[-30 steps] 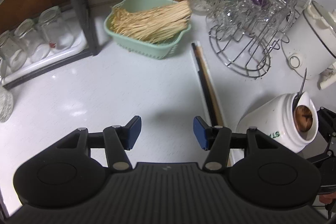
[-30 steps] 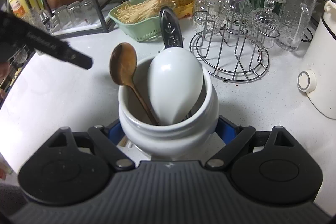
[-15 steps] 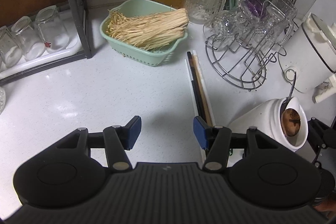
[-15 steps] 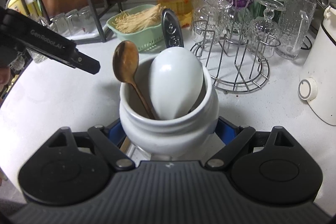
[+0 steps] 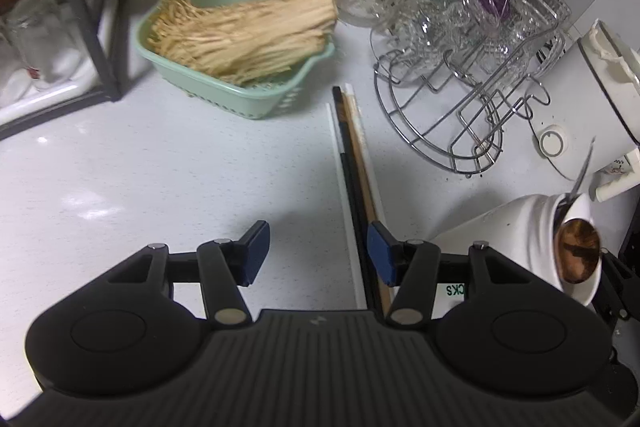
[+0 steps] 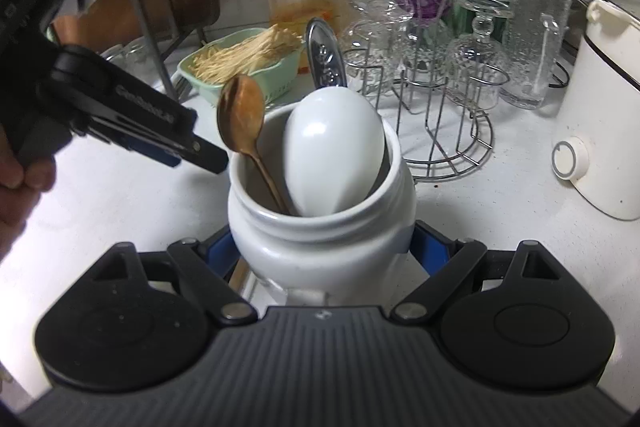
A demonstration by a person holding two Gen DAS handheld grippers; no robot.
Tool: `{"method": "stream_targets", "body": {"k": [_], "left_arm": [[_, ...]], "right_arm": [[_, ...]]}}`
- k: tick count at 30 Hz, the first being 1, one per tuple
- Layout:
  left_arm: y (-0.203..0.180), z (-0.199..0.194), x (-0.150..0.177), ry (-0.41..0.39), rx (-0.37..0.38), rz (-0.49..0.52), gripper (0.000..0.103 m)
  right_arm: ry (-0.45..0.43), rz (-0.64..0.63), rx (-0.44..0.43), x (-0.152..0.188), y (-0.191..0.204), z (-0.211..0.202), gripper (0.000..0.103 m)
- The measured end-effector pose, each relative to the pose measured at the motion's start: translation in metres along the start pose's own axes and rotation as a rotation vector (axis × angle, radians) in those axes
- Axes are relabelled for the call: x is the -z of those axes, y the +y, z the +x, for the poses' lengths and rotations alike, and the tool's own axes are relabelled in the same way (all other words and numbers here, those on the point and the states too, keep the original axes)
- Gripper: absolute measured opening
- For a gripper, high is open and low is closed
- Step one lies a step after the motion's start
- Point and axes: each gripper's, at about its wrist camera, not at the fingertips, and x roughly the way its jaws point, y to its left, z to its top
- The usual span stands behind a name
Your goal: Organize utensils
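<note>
Several chopsticks (image 5: 356, 163) lie side by side on the counter just left of the white jar (image 6: 320, 227). We hold that jar tilted in the right gripper (image 6: 324, 255), clamped on its sides. Our left gripper (image 5: 318, 253) hangs half open, empty; we should probably centre it over the bundle before closing.

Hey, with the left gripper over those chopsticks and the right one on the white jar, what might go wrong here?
The chopsticks sit near the right pad of the open left gripper, off centre, so closing may catch only some. The white jar in the right gripper is tilted; its white spoon and wooden spoon could slide out.
</note>
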Motion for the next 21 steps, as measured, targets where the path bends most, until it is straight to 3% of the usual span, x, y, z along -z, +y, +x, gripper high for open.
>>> {"method": "stream_targets", "body": {"k": [9,12,21], "left_arm": [[-0.019,0.027,0.007,0.042,-0.014,0.158,0.059],[-0.026,0.033,0.011,0.046,-0.082,0.218,0.059],[-0.026,0.032,0.019,0.042,-0.132,0.250,0.056]], "right_arm": [[-0.011,0.043,0.053,0.003,-0.003,-0.002,0.091],[0.001,0.043,0.053,0.001,-0.003,-0.002,0.091],[0.005,0.048,0.055,0.001,-0.003,-0.002,0.091]]}}
